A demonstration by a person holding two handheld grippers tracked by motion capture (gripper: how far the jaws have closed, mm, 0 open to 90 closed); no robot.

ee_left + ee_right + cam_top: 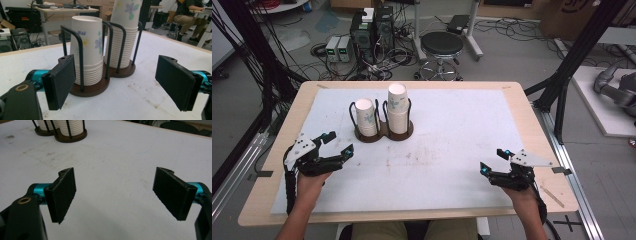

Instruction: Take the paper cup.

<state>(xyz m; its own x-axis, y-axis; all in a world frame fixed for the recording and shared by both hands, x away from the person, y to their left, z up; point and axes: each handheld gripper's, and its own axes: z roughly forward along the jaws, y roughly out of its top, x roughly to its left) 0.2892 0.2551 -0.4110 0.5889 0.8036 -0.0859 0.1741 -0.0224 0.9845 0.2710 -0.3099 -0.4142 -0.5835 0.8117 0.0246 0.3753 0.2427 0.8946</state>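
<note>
Left gripper view, cup stack, marking illegible

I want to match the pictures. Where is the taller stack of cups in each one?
High view: taller cup stack stands upper middle, right half of the holder.
Left gripper view: top centre, behind the shorter stack.
Right gripper view: top left, cut off by the edge.
Shared landmark: the brown holder base.

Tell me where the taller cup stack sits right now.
In the high view, the taller cup stack stands in the right ring of the dark holder, left of table centre, beside the shorter stack.
</note>
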